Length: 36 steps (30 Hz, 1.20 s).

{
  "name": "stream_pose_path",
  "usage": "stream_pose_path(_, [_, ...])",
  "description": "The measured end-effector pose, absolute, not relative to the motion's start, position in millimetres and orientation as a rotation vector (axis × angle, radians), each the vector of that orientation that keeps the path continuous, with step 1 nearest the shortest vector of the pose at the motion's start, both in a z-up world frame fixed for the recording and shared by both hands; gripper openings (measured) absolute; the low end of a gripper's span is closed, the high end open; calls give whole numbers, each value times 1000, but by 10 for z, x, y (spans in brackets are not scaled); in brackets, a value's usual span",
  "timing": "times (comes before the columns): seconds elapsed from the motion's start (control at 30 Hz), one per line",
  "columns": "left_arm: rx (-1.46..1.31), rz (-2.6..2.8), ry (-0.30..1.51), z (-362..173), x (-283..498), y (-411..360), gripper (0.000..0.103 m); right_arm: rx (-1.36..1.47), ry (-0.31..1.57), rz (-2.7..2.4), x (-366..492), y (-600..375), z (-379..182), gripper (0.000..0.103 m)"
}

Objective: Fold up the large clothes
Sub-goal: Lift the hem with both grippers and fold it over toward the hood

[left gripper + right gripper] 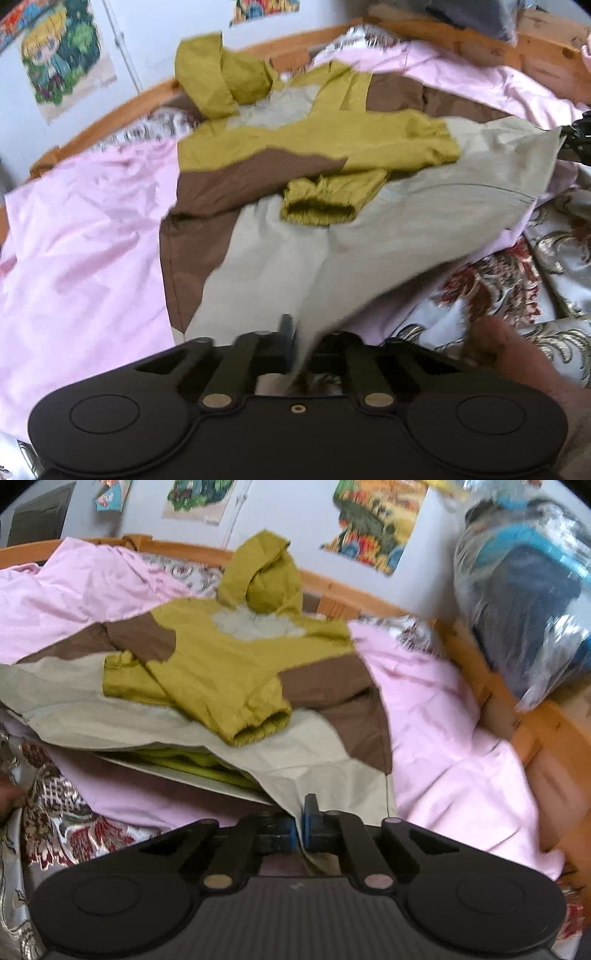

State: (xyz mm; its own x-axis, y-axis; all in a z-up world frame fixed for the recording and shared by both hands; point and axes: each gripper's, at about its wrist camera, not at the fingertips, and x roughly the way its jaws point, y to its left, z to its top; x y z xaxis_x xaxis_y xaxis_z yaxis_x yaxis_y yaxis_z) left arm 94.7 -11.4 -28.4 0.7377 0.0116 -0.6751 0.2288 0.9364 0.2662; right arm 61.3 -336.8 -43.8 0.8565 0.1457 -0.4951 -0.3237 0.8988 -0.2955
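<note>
the hooded jacket [314, 155] lies spread on the pink sheet [81, 236] of the bed, hood toward the wooden rail [110, 110]. the left gripper [295, 343] and right gripper [299, 819] each pinch its beige hem, lifted off the sheet.

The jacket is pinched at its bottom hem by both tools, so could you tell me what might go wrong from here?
1. The left tool and right tool each hold only a thin edge of the jacket; the slick fabric could slip out mid-fold.
2. The sleeve cuffs lie loose on top, so lifting the hem may slide them out of place.
3. The rumpled pink sheet underneath could leave the fold uneven.
</note>
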Motion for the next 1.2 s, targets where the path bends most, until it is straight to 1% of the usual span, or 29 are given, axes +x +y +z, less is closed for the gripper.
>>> stream_pose_path(0.17, [257,-88,601,30,648,-42,0,-353,418,239,350,-3420,-103,2])
stream_pose_path(0.47, [197,-122,491,888,-4,136,0,-347,253,228,-452,-3489,683,2])
stream_pose_path(0.63, [211,-125,456,1251,-102,170,0,-358,175,233,-424,-3456,1038,2])
stream_pose_path(0.77, [250,-118,436,1459,272,202,0,-411,98,219,21,-3349,1241,2])
stream_pose_path(0.93, [230,-81,464,1597,1129,326,0,-449,93,231,839,-3173,1209,1])
stream_pose_path(1.2, [312,7,510,1460,2546,337,1,-437,148,213,2207,-2988,1050,1])
